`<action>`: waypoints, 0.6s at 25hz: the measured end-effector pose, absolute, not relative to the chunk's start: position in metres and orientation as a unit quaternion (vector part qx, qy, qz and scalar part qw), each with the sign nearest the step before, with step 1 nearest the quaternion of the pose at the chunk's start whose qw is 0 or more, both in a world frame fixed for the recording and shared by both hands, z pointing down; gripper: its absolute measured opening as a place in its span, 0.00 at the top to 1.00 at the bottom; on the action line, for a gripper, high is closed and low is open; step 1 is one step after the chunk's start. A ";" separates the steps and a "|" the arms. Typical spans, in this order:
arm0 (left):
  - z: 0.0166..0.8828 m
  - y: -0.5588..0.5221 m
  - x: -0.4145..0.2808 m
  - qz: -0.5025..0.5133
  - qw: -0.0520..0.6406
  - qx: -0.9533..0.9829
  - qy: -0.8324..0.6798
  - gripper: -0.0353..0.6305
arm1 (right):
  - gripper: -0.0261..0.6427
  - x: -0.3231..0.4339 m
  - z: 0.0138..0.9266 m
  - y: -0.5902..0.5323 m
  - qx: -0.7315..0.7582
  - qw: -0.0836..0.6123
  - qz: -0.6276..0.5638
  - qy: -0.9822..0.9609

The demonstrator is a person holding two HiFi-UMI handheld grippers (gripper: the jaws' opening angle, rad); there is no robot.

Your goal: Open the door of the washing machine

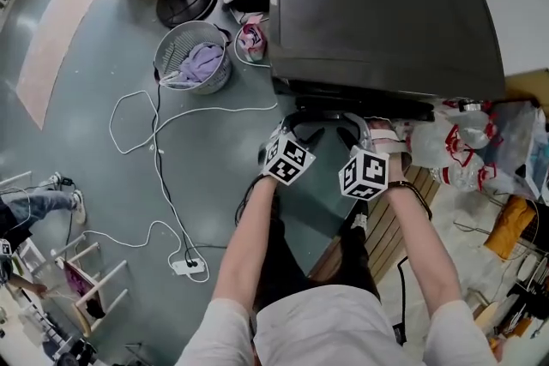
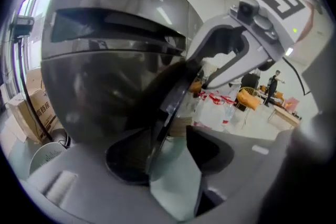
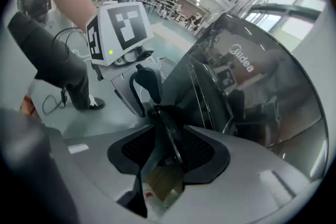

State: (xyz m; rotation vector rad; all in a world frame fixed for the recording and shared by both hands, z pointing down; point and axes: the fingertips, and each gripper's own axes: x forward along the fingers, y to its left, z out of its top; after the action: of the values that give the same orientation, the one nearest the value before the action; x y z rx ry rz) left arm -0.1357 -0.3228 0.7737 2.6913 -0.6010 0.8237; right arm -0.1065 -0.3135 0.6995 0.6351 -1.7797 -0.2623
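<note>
Door [image 2: 170, 93] edge sits between parted jaws of left tool [image 2: 168, 147] and right tool [image 3: 169, 148] | basket [image 1: 169, 45] holds lilac cloth [image 1: 200, 63]

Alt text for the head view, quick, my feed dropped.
Seen from above, the left claw and right claw reach side by side to the front of a dark washing machine. A basket of laundry stands on the floor at the picture's left.

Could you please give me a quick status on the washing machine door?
Left gripper and right gripper open, each straddling the door rim. Ajar, edge-on to both. Laundry basket off to the left, apart.
</note>
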 end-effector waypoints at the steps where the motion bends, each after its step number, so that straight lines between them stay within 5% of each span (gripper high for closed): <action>1: 0.778 -0.322 -0.131 0.294 0.127 0.926 -0.199 0.61 | 0.75 -0.104 0.703 -0.315 0.264 0.588 -0.127 -0.754; 15: 0.793 -0.336 -0.126 0.317 0.128 0.914 -0.217 0.60 | 0.74 -0.100 0.717 -0.328 0.249 0.597 -0.159 -0.746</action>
State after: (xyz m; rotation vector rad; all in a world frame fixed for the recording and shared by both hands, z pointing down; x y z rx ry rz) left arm -0.1255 -0.3359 0.7928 2.6604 -0.6304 0.9232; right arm -0.0995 -0.3283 0.7174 0.5789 -1.7309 -0.3680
